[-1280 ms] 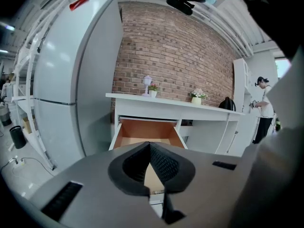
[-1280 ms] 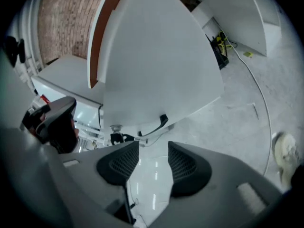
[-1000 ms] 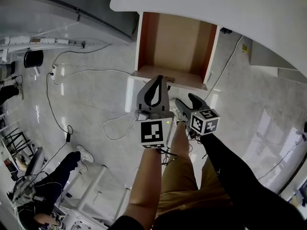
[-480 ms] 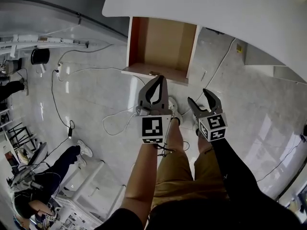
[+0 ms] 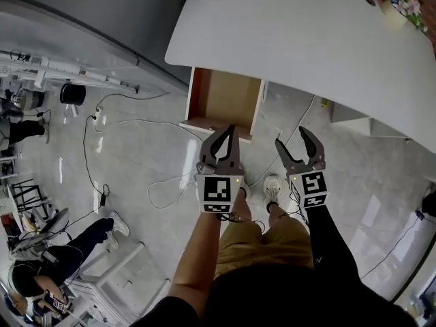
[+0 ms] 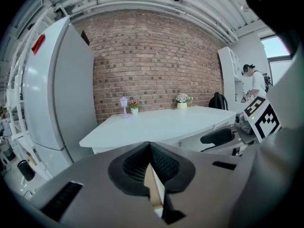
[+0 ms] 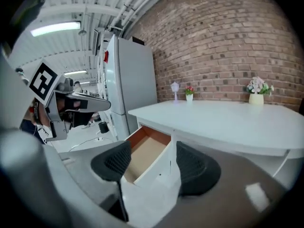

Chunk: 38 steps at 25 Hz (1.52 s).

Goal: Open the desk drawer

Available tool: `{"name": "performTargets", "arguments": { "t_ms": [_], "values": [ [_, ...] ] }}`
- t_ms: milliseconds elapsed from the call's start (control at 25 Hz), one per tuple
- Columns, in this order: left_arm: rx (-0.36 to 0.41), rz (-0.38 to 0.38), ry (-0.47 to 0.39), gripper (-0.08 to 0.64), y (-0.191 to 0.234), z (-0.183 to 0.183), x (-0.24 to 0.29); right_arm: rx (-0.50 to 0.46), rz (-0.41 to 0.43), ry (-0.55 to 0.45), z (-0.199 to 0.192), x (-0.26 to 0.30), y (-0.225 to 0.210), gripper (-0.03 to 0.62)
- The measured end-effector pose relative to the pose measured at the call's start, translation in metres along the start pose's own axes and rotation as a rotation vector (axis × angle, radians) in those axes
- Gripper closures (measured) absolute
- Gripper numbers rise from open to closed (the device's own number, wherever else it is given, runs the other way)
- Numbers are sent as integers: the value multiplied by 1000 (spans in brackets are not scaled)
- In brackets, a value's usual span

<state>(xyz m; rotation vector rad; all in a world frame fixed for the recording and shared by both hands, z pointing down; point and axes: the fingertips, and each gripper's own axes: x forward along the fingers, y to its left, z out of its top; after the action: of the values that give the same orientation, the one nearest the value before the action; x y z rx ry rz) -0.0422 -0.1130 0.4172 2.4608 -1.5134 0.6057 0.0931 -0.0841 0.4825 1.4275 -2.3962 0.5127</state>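
Lifting away from the open drawer [image 5: 221, 97], left claw [image 5: 229, 128] is staying pinched empty, right claw [image 5: 291, 136] half-spread, empty; keep clearing the bench [image 5: 306, 39].

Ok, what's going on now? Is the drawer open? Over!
Left gripper jaws shut, empty; right gripper jaws apart, empty. Drawer pulled out from under desk. Both grippers off it, nothing seen blocking.

Glossy pale marble-tile floor [image 5: 136, 155]. Red brick wall [image 6: 152, 56] at 12 o'clock behind white curved-top desk [image 5: 306, 39]. Tall white refrigerator [image 7: 130, 80] at 10. Ceiling tube light [image 7: 54, 28] on.
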Motion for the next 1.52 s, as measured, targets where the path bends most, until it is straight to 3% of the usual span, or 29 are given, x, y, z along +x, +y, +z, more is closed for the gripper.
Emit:
{"name": "performTargets", "arguments": {
  "t_ms": [200, 720, 1120, 1360, 1520],
  "values": [
    [7, 37, -49, 553, 14, 69, -4, -35, 7, -100, 92, -1, -12, 305],
    [31, 131, -125, 552, 17, 160, -73, -199, 58, -288, 236, -50, 5, 305],
    [74, 146, -246, 552, 10, 227, -104, -262, 72, -395, 299, -92, 14, 305],
    [94, 155, -311, 552, 4, 250, -127, -284, 95, -432, 312, -109, 27, 305],
    [106, 218, -356, 552, 13, 267, -142, -302, 102, -475, 330, -118, 36, 305]
  ]
}}
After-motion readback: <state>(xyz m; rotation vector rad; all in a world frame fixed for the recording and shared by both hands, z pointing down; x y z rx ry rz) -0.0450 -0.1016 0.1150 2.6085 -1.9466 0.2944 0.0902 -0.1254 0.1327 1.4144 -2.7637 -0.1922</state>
